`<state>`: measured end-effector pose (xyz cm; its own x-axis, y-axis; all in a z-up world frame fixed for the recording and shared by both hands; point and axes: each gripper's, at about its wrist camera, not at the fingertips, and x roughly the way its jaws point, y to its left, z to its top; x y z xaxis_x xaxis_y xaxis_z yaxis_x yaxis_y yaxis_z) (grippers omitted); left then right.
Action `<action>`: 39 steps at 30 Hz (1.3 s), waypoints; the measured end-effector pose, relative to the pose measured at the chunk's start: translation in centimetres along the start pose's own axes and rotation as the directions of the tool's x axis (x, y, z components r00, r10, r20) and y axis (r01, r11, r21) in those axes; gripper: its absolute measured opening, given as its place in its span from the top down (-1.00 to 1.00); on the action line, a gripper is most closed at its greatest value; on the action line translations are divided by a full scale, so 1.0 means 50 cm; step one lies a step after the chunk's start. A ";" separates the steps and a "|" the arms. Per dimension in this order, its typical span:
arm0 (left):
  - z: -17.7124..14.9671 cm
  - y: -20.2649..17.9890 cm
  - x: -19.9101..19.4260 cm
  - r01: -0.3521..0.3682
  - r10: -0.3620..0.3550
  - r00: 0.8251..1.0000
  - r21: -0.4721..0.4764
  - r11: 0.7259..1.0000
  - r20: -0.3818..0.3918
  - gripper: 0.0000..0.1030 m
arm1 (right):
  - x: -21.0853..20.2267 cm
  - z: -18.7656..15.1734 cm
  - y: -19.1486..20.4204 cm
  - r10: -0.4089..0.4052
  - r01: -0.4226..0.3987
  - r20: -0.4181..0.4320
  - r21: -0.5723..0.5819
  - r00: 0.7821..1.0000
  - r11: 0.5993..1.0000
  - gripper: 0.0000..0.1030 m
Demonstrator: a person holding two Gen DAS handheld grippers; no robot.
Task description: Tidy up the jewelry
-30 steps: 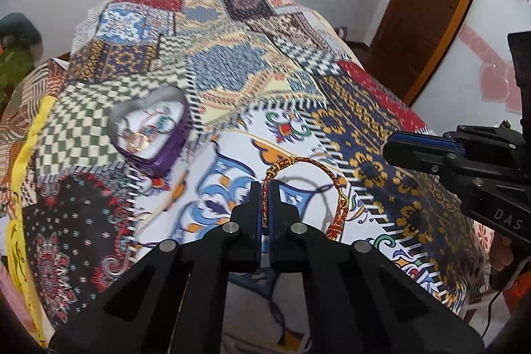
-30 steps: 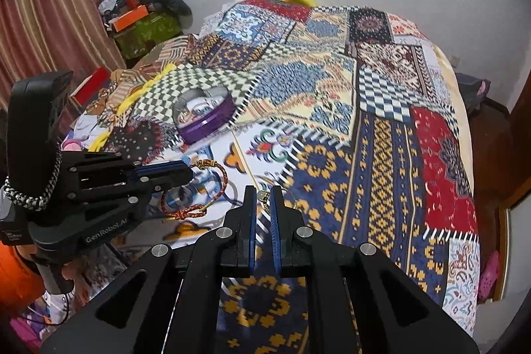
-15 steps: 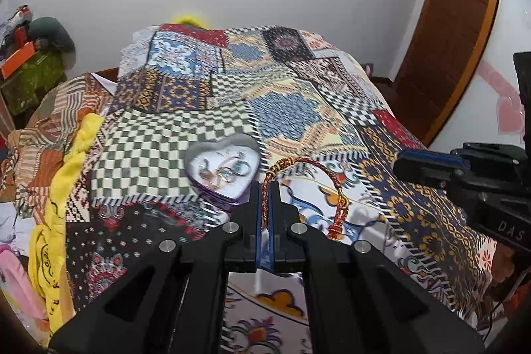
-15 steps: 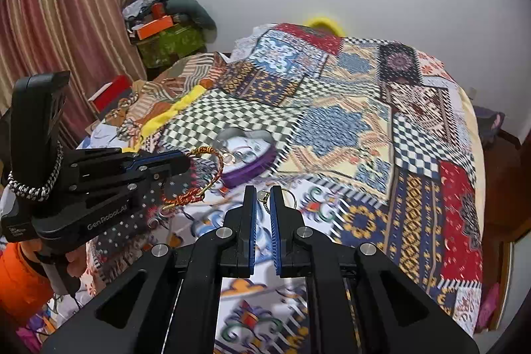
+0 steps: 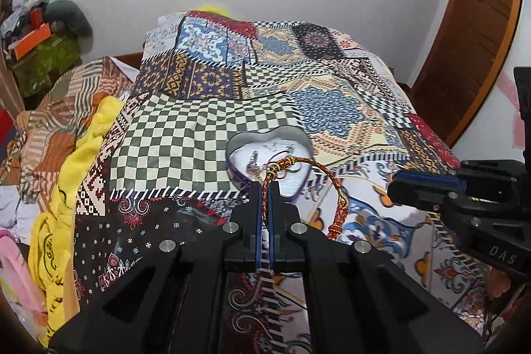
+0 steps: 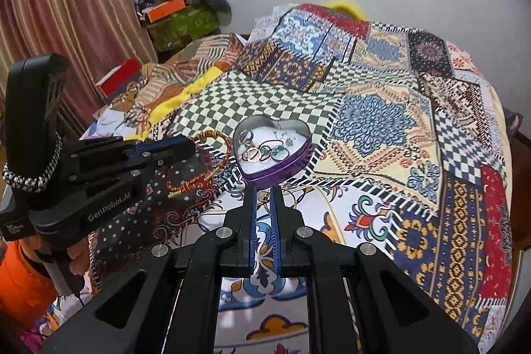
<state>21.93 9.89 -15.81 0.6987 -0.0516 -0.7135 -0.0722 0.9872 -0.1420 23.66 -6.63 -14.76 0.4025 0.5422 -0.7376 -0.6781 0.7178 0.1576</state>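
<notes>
An open heart-shaped purple tin (image 5: 232, 149) (image 6: 282, 174) lies on the patchwork bedspread, with rings and other small pieces on its white lining. My left gripper (image 5: 265, 185) is shut on a red-and-gold braided bracelet (image 5: 341, 204) whose loop hangs out to the right, just in front of the tin's near edge. From the right wrist view the left gripper (image 6: 190, 146) and the bracelet (image 6: 186, 185) hang left of the tin. My right gripper (image 6: 263, 192) is shut on a small gold piece with a pale bead (image 6: 264, 196), close before the tin. Its tip (image 5: 393, 188) shows at the right.
The patchwork bedspread (image 5: 186, 148) covers the whole bed. Yellow cloth (image 5: 83, 155) and crumpled laundry lie along its left side. A cluttered green box (image 6: 181, 22) and a curtain (image 6: 66, 22) stand at far left, and a wooden door (image 5: 471, 32) at right.
Both grippers have travelled over the bed toward the heart tin, still holding their pieces. The tin now sits right ahead of both sets of fingertips.
</notes>
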 end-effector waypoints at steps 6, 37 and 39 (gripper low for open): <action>0.014 0.030 0.041 -0.001 0.001 1.000 -0.020 1.000 -0.013 0.98 | 0.033 0.024 -0.014 0.023 -0.023 -0.027 0.018 0.999 1.000 0.86; 0.065 0.053 0.175 -0.008 0.010 0.995 0.017 1.000 -0.101 0.98 | 0.219 0.138 -0.036 0.064 -0.058 -0.213 0.036 0.975 0.998 0.85; 0.063 0.051 0.173 -0.027 0.030 0.994 0.029 0.999 -0.103 0.97 | 0.216 0.138 -0.035 0.083 -0.075 -0.220 0.044 0.972 0.996 0.85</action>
<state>30.05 12.44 -20.18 0.6193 -0.0374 -0.7843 -0.0702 0.9922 -0.1028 33.46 0.97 -18.49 0.1995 0.4904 -0.8484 -0.6788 0.6936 0.2413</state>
